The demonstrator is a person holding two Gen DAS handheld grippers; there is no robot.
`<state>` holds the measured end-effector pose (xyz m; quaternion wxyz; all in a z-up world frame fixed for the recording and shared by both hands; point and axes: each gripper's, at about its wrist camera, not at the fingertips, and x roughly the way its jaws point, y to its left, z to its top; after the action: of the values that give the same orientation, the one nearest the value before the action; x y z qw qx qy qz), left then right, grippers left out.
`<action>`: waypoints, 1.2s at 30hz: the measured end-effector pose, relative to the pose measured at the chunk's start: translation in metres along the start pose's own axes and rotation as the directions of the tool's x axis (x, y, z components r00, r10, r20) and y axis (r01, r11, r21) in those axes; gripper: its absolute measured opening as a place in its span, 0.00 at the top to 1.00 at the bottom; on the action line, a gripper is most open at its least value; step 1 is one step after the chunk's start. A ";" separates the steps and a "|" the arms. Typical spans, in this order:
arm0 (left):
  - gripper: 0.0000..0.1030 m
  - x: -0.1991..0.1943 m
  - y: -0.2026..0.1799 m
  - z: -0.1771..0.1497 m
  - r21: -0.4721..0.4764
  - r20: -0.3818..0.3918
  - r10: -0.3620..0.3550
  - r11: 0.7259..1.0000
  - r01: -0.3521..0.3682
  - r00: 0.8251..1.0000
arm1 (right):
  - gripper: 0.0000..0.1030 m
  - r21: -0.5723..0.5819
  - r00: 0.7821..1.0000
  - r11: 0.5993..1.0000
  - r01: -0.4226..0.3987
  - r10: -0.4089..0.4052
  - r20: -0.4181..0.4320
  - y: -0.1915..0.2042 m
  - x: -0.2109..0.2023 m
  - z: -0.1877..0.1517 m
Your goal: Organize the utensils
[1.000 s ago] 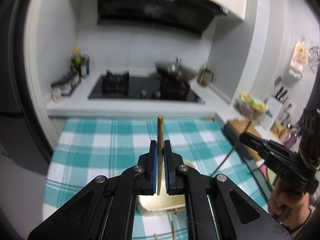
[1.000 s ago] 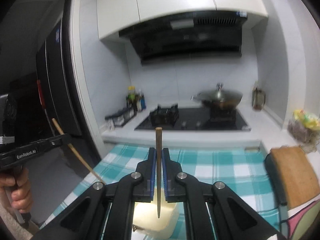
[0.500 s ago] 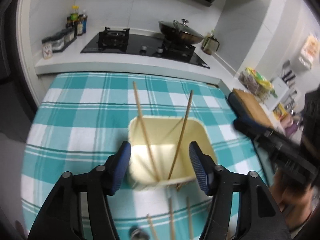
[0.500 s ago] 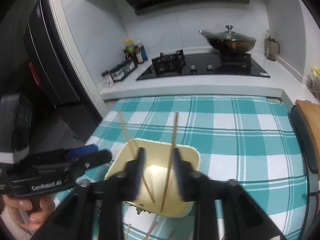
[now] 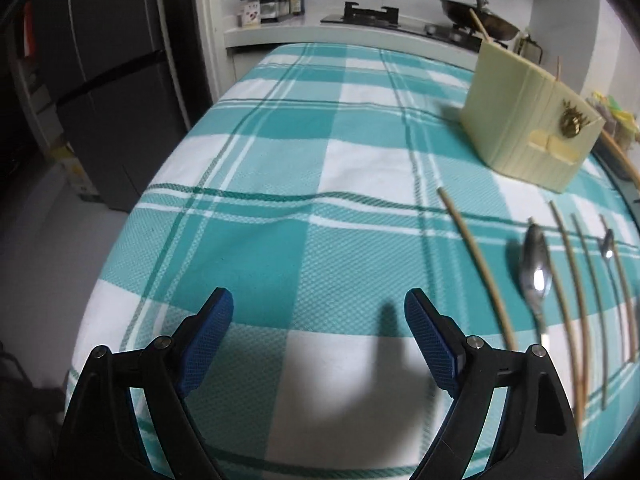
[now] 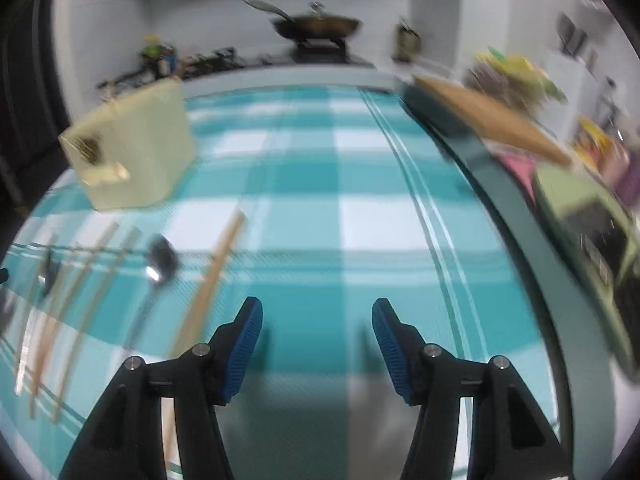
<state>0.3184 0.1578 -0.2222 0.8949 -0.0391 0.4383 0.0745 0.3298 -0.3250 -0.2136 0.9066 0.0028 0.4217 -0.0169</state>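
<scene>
A cream utensil holder (image 5: 528, 120) stands on the teal checked tablecloth (image 5: 280, 200), with two chopsticks (image 5: 478, 24) sticking out of its top. In front of it lie several loose chopsticks (image 5: 476, 268), a large spoon (image 5: 536, 268) and a small spoon (image 5: 608, 244). My left gripper (image 5: 318, 304) hangs low over bare cloth left of them, jaws opening, nothing between them. The blurred right wrist view shows the holder (image 6: 136, 152), a chopstick (image 6: 212, 276) and the spoon (image 6: 160, 264) at left. My right gripper (image 6: 317, 312) is over bare cloth, jaws opening and empty.
A dark fridge (image 5: 100, 100) stands left of the table. Behind the table runs a counter with spice jars (image 5: 276, 0), a hob and a wok (image 6: 316, 26). A wooden cutting board (image 6: 492, 120) and clutter line the table's right side.
Both grippers were shut on one chopstick each, opened and left them standing in the holder. Both have since dropped low over the cloth, the left swinging left and the right swinging right.
</scene>
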 end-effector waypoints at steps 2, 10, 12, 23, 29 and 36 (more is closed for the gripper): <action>0.15 0.008 -0.005 -0.001 0.029 0.014 0.043 0.999 -0.043 0.999 | 0.43 0.004 0.999 0.999 0.034 -0.034 0.000 -0.002 0.005 -0.005; 0.03 0.018 0.004 0.000 -0.016 -0.036 0.005 1.000 -0.005 0.999 | 0.43 0.018 0.998 0.999 0.039 -0.038 -0.040 0.000 0.010 -0.011; 0.02 0.019 0.003 0.000 -0.010 -0.037 0.009 1.000 -0.010 0.999 | 0.43 0.025 0.999 0.999 0.033 -0.032 -0.039 -0.001 0.010 -0.012; 0.00 0.021 0.003 0.000 -0.012 -0.042 0.009 1.000 -0.009 0.999 | 0.42 0.020 0.998 0.999 0.041 -0.041 -0.040 0.001 0.011 -0.011; 0.00 0.020 0.003 0.000 -0.012 -0.042 0.008 1.000 -0.009 0.999 | 0.42 0.020 0.998 0.999 0.041 -0.040 -0.039 0.001 0.011 -0.012; 0.00 0.021 0.003 0.001 -0.012 -0.042 0.007 1.000 -0.008 0.999 | 0.42 0.022 0.999 0.999 0.039 -0.038 -0.039 0.000 0.011 -0.012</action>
<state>0.3308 0.1630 -0.2382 0.8849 -0.0445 0.4567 0.0799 0.3279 -0.3250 -0.2294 0.8977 0.0051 0.4389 -0.0393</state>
